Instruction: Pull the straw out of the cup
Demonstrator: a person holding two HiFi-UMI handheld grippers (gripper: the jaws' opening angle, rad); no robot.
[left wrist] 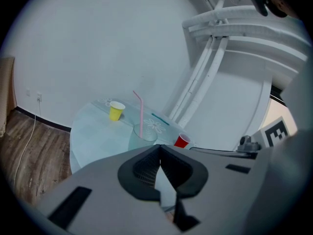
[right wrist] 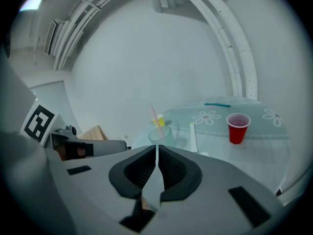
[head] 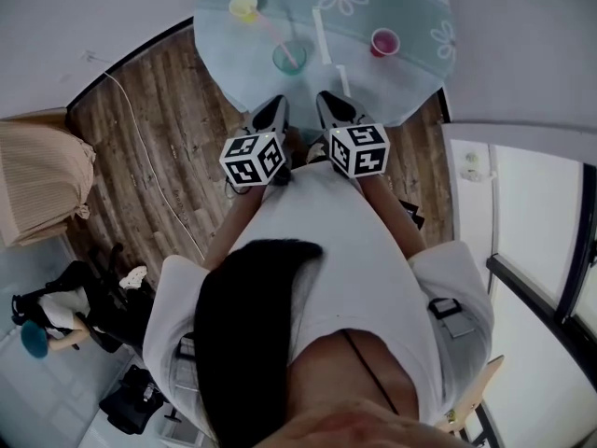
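Where the brown wooden floor point(head: 159, 138) meets a plain white wall point(left wrist: 98, 43), a round desk point(head: 410, 73) is placed; its pale glassy top is printed with white daisies.

On the desk 3 cups are counted: 1 yellow cup point(head: 243, 7) at the far left, 1 clear cup point(head: 288, 59) nearer the front edge, and 1 red cup point(head: 383, 42) at the right, well apart from the other 2. 1 pink straw point(left wrist: 141, 116) is seen, and it stands inside the clear cup, with its top leaned toward the yellow cup. 2 white strips point(head: 322, 35) lie flat between the clear cup and the red cup. 1 thin teal stick point(left wrist: 160, 117) lies at the far side.

2 tongs are held side by side over the near edge of the desk. The left tongs point(left wrist: 160, 150) are closed completely, pad against pad, and nothing is held in them. The right tongs point(right wrist: 156, 148) are closed in the same way and are also empty. The clear cup is touched by neither of them.
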